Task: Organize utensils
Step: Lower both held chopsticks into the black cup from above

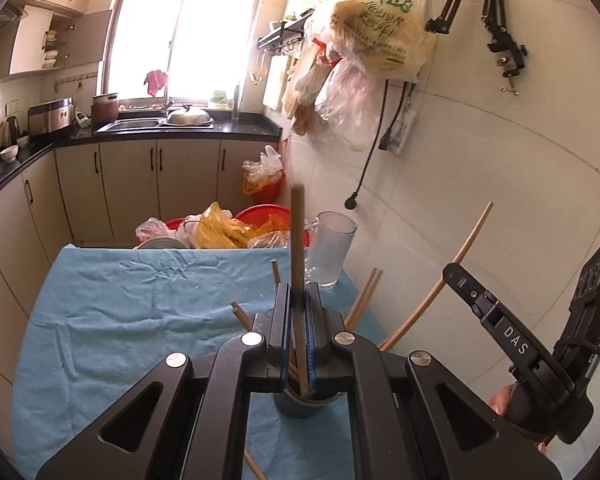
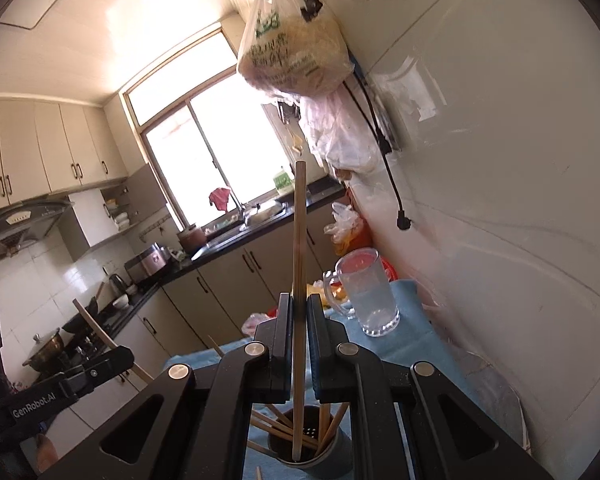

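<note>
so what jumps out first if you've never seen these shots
Each claw is clamped on one upright chopstick: the left claw holds a darker chopstick, the right claw a paler one. Both hang over a dark holder of chopsticks on the blue cloth. A clear mug stands by the wall.

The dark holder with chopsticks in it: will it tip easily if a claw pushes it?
The dark holder probably tips fairly easily: it looks narrow, and the chopsticks lean outward above its rim. The soft blue cloth underneath may grip it, so it would likely tip, not slide.
</note>
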### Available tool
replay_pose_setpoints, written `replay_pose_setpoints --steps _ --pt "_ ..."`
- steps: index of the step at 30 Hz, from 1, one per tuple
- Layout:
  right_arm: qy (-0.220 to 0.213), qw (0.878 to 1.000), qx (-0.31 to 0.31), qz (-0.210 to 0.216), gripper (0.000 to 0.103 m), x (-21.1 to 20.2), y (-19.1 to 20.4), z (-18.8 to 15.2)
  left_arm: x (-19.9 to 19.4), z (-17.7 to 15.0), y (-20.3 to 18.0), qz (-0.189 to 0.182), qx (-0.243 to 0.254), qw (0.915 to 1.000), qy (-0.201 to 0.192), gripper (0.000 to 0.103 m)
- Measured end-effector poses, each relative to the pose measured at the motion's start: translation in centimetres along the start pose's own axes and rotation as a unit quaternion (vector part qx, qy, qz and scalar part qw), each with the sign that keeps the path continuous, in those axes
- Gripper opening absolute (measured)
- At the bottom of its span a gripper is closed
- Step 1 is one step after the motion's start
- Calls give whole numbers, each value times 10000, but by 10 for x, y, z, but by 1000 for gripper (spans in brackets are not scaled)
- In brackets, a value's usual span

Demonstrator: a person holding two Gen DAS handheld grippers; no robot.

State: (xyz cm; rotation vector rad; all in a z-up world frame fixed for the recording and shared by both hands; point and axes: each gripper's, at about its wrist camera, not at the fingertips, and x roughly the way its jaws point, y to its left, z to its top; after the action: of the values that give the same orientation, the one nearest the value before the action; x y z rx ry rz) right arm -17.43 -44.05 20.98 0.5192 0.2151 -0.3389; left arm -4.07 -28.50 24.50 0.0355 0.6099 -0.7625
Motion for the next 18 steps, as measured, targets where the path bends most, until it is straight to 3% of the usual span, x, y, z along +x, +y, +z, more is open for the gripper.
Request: replay_pose_setpoints --steps 8,18 --pt "256 9996 -93 -118 8 23 -4 -18 11 2 12 -33 -150 9999 17 7" --pt "79 9997 -200 -132 8 23 1 -10 17 12 10 -79 -167 9998 -49 6"
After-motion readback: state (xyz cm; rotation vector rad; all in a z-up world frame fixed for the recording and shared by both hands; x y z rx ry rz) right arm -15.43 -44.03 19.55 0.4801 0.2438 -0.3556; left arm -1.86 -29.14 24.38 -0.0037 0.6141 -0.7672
